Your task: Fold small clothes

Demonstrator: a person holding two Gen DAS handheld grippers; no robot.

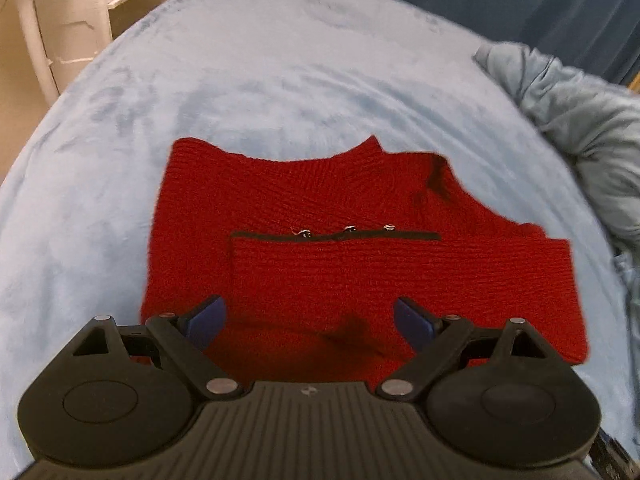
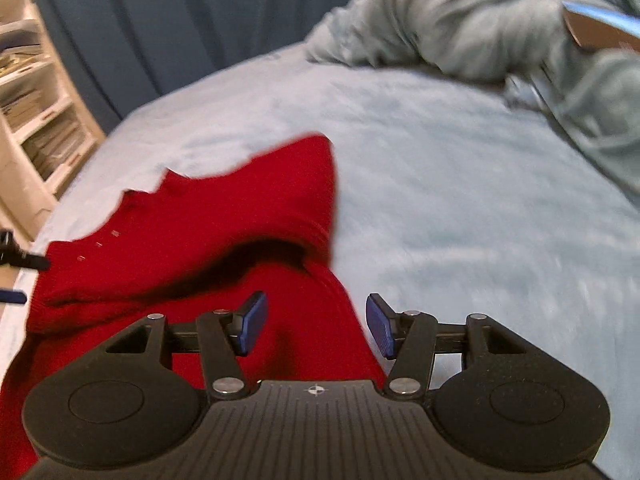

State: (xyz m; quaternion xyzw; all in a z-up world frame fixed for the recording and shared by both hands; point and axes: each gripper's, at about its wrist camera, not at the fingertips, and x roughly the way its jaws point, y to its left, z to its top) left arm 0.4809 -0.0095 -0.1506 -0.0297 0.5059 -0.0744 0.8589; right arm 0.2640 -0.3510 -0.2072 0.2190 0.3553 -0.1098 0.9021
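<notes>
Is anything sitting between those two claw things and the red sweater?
Nothing visible. The left gripper and right gripper both sit directly over the red sweater, jaws open. The crumpled grey garment lies off to the side.

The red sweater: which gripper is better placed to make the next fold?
Probably right: the right gripper is open astride a raised fold of the red sweater; the open left gripper is over flat fabric.

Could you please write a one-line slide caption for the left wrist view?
Open left gripper hovers over a partly folded red knit sweater on a pale blue blanket.
</notes>
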